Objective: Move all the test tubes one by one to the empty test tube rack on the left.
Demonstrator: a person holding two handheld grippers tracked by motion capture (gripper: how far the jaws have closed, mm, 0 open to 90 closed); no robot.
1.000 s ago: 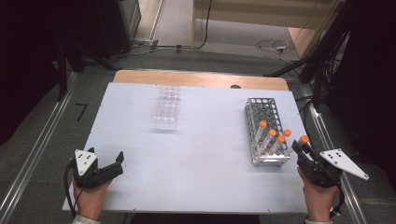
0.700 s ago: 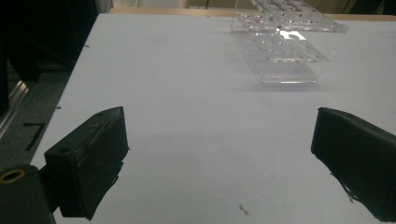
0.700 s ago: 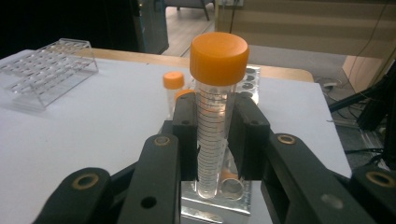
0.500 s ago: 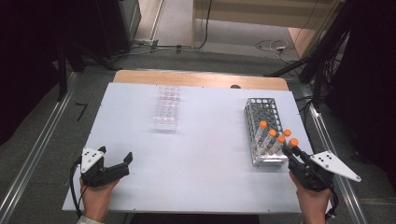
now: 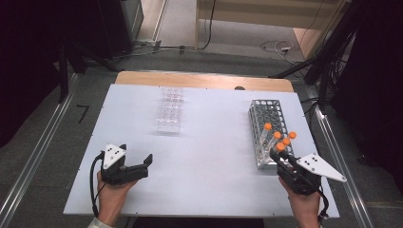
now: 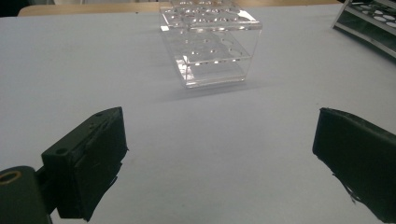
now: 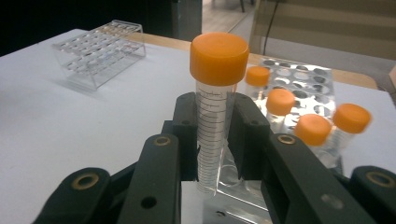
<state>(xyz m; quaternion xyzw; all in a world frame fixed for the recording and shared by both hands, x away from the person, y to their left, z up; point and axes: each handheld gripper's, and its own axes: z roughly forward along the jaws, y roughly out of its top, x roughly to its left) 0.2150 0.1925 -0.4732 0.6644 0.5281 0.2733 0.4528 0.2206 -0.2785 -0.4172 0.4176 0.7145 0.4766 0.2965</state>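
The right gripper (image 7: pixel 212 140) has its fingers (image 7: pixel 187 135) clenched on a clear graduated centrifuge tube (image 7: pixel 211 135) with an orange screw cap (image 7: pixel 219 58). The tube stands upright between the two pads, which press on its wall from both sides. In the high view this right gripper (image 5: pixel 280 154) sits at the near end of the metal wire rack (image 5: pixel 266 114), at the right side of the white counter (image 5: pixel 209 142), with the held tube's cap (image 5: pixel 280 147) just beside the rack's near edge. Whether the tube's lower end sits in a rack hole or is clear of the rack cannot be told.

Four more orange-capped tubes (image 5: pixel 268 127) stand in the near part of the rack; its far holes hold nothing.

The left gripper (image 5: pixel 145 164) lies low over the near left part of the counter. Its fingers (image 6: pixel 91 163) are released and spread wide, with bare counter between them.

A clear acrylic tube rack (image 6: pixel 210 42) stands ahead of the left gripper, at the counter's far middle, well apart from both grippers and from the metal rack.
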